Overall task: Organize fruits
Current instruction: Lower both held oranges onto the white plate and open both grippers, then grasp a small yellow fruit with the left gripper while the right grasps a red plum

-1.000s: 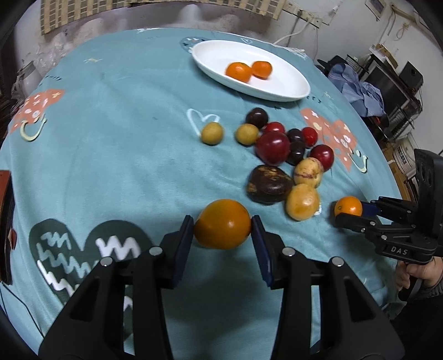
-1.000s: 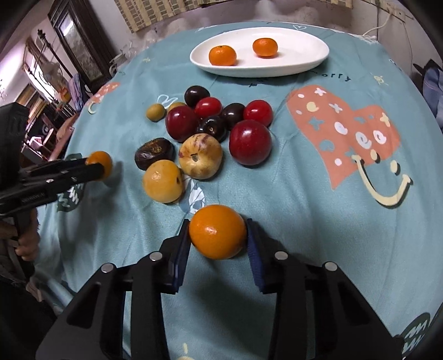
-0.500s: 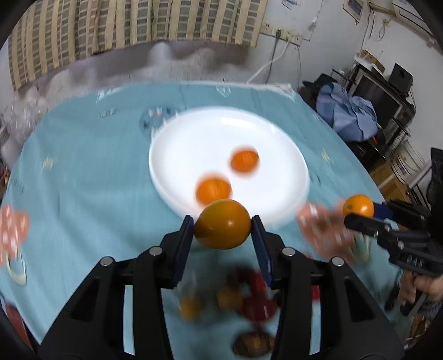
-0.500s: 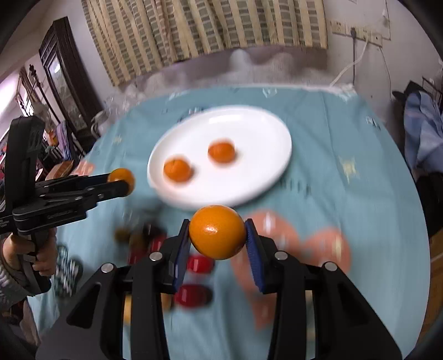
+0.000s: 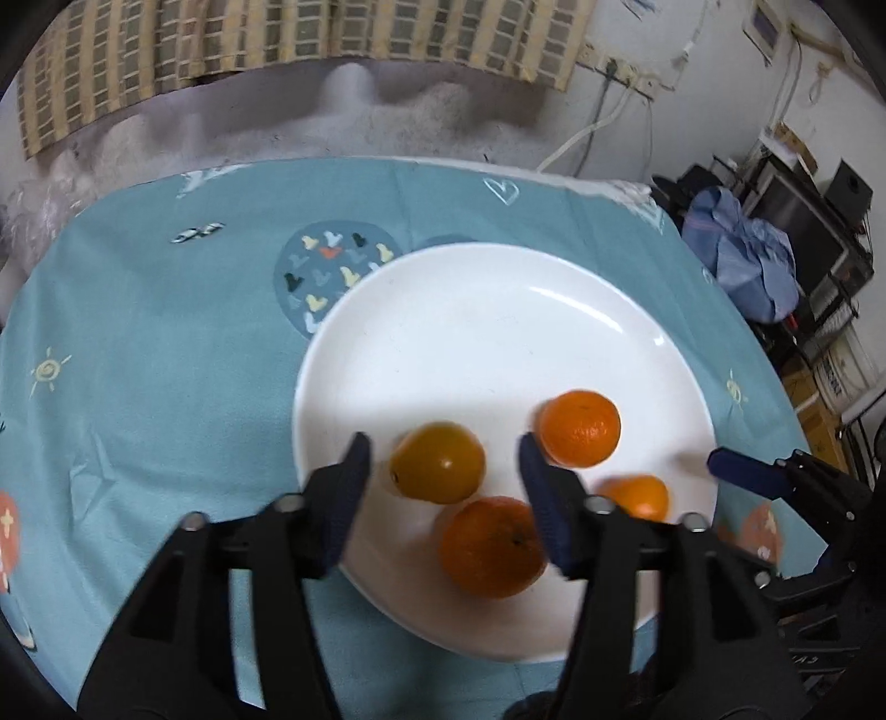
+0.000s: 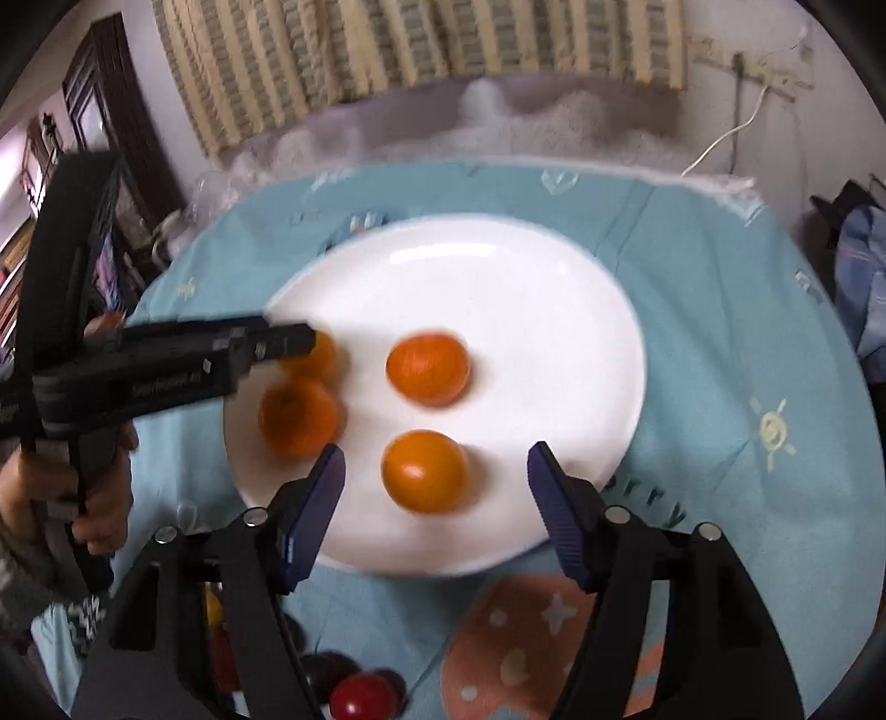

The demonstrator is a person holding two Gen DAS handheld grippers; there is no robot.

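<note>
Now, oranges (image 5: pixel 437 469) round, axis indiscernible

A striped curtain (image 5: pixel 288 50) hangs along the white wall (image 5: pixel 692 99), with cluttered dark shelving (image 5: pixel 803 221) at right.

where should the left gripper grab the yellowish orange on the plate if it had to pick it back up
Grip the yellowish orange across its widest middle, coming down from above along the left gripper's own line. It is round and sits free on the white plate, already between the opening jaws. Another orange lies close on the near side, so the pads should close from left and right.
</note>
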